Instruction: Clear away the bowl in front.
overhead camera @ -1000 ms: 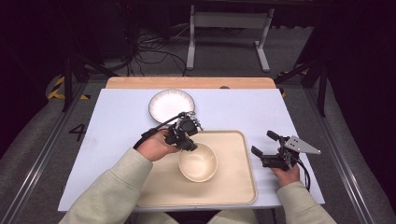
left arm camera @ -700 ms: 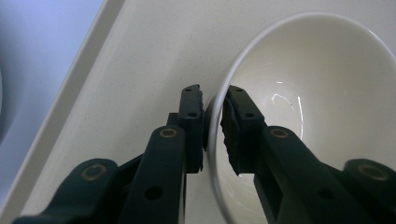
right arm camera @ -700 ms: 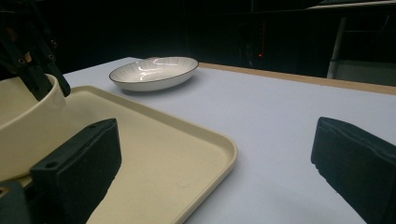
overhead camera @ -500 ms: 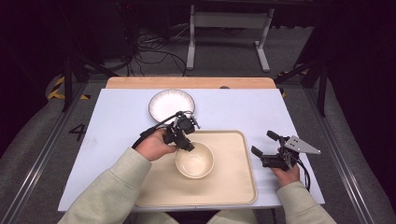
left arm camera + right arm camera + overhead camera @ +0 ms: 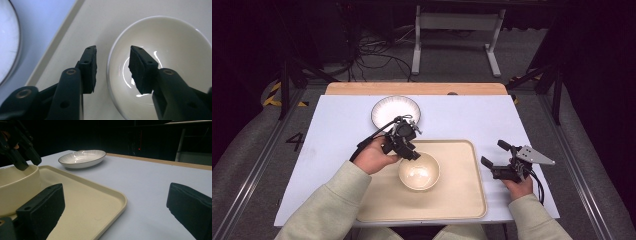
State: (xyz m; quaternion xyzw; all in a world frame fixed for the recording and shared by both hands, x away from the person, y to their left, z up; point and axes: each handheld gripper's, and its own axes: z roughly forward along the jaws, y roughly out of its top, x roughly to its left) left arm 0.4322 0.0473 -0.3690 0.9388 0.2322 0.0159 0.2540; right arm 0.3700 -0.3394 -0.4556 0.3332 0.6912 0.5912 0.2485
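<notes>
Straddling bowl [image 5: 160,67] rim | left claw [image 5: 112,67] just spreading (pads clear) | right claw [image 5: 494,154] spread

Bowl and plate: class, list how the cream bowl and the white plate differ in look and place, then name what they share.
1. The cream bowl is deep and plain cream; the white plate is shallow, ribbed, with a dark rim line.
2. The cream bowl stands on the beige tray; the white plate lies on the bare table.
3. The left gripper straddles the cream bowl's rim, not pressing; nothing touches the white plate.
Both are round, upright and empty.
</notes>
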